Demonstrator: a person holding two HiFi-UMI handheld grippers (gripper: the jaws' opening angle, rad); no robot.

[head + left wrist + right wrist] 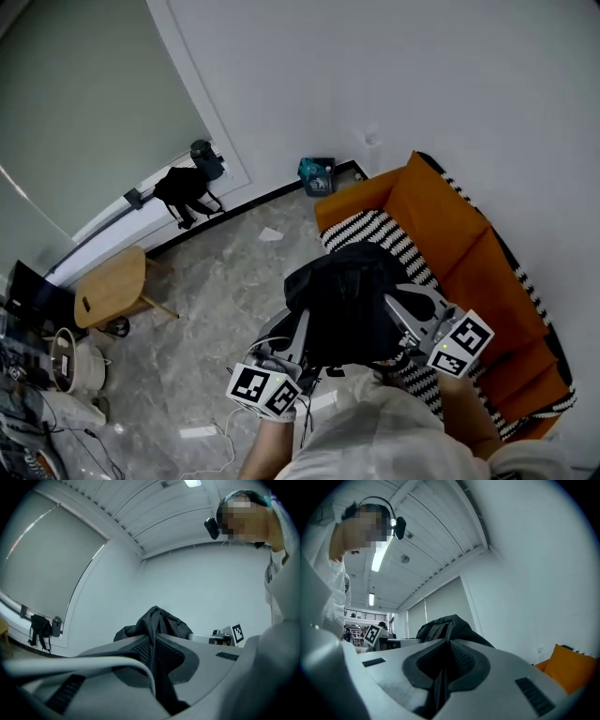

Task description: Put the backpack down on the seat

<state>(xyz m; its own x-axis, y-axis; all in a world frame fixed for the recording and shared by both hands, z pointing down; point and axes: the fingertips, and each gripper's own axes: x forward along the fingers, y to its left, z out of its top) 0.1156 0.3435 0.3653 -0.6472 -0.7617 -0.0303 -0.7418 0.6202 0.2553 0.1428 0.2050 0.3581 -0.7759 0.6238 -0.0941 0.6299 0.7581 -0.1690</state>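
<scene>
Left gripper [300,328] clamped on black fabric; right gripper [401,314] likewise; the backpack [342,295] hangs between them, held up over the striped end of the orange sofa [441,225].

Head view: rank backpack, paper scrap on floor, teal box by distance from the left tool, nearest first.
1. The backpack: gripped in the left tool, so touching it.
2. The paper scrap: on the floor, ahead of the tool.
3. The teal box: farthest, at the foot of the far wall.
</scene>
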